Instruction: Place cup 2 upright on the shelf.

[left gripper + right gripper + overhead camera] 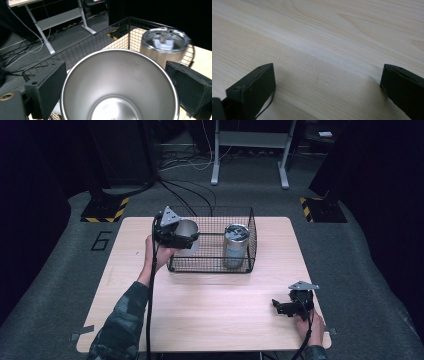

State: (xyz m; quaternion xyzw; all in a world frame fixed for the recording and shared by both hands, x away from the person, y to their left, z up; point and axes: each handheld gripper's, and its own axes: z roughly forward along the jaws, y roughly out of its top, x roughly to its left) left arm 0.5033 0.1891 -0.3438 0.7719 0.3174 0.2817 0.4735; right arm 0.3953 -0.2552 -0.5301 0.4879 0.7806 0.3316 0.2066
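Lidless steel tumbler (119,85), clamped in left tool (176,234) at wire basket's (210,265) left end: lower upright, clear of lidded tumbler (235,245) (right tool (292,306) apart, idle near the bench's (215,310) right front corner).

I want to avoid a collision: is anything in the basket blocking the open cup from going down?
Nothing visible blocks it. The left gripper holds the cup at the basket's left end; the lidded tumbler stands at the right end.
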